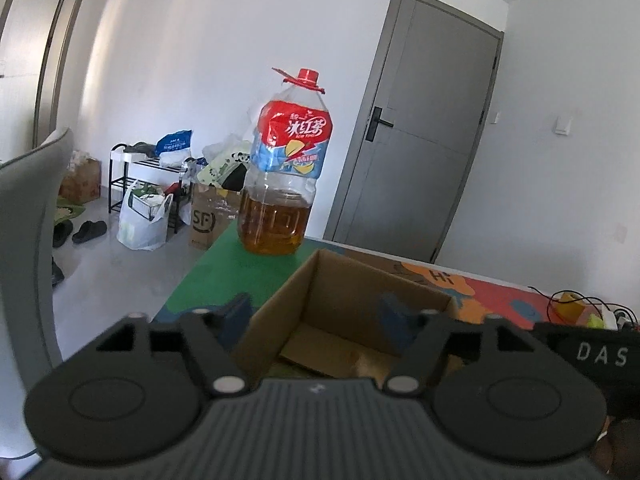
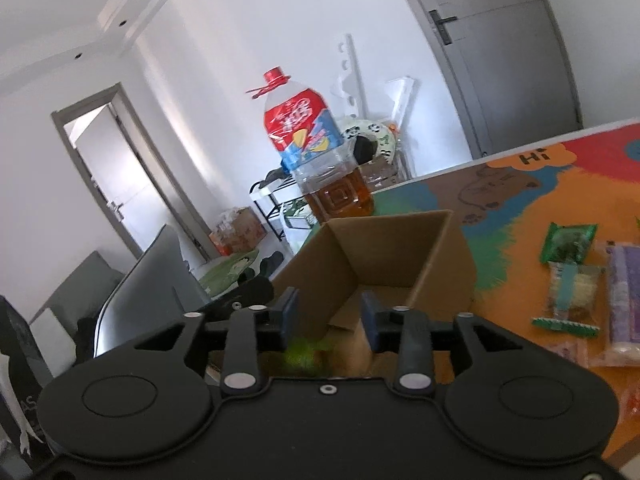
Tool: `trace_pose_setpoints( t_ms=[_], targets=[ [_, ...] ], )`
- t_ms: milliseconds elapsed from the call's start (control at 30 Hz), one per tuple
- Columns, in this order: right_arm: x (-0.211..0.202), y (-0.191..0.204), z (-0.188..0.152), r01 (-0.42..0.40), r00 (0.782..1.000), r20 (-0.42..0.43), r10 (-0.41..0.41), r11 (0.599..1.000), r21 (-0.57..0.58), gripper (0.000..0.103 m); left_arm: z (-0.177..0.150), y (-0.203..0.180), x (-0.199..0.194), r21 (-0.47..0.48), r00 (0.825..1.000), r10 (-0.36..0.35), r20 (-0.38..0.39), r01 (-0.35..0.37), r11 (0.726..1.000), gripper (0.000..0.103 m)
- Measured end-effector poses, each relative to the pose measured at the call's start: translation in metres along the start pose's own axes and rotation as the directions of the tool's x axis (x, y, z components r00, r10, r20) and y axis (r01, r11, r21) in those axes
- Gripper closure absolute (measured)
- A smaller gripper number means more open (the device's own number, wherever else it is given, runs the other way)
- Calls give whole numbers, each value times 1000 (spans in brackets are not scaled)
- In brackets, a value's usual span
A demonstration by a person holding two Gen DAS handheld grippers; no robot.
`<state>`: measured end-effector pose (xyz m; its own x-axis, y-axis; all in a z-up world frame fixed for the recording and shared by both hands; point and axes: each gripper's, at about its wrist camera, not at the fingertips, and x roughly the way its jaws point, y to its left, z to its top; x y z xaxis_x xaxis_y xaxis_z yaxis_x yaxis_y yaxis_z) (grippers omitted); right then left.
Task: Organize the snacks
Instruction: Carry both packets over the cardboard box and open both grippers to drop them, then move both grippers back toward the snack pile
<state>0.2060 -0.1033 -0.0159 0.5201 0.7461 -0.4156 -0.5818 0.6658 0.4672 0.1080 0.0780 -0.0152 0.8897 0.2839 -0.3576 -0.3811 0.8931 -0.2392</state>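
Observation:
An open cardboard box (image 1: 360, 280) stands on the colourful table mat (image 1: 500, 296), and both grippers hang over it. My left gripper (image 1: 316, 316) is open, with its blue pads wide apart above the box's inside and nothing between them. Blurred packets lie at the box bottom (image 1: 320, 364). My right gripper (image 2: 330, 316) is open over the same box (image 2: 400, 252). A blurred green snack (image 2: 308, 354) shows just below its pads, not pinched. Loose on the mat (image 2: 520, 200) to the right lie a green packet (image 2: 568, 242), a clear packet (image 2: 572, 296) and a purple packet (image 2: 628, 300).
A large tea bottle with a red cap (image 1: 286, 168) stands on the table just behind the box. A grey chair (image 1: 24, 220) is at the left edge. Cables (image 1: 580, 304) lie at the table's far right. Bags, boxes and a rack crowd the floor beyond.

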Motion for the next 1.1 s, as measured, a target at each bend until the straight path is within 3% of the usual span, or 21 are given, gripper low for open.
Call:
trace_pose_setpoints(
  t_ms=[200,433,1100],
  targets=[
    [-34,-21,-2,41,999,33,-43,997,59,55,-2,-9,-15,-3,1000,-17,1,17,1000,27],
    [-74,-53,-12,120,992,29,-123,988,102,46,-13,-29,-36,-3,999,-37,-10,36,999,15],
    [-134,-101,-44,236,969,46,-244,961,145,34,-45,-92,-69,97,983,-166,-84,174,980,13]
  ],
)
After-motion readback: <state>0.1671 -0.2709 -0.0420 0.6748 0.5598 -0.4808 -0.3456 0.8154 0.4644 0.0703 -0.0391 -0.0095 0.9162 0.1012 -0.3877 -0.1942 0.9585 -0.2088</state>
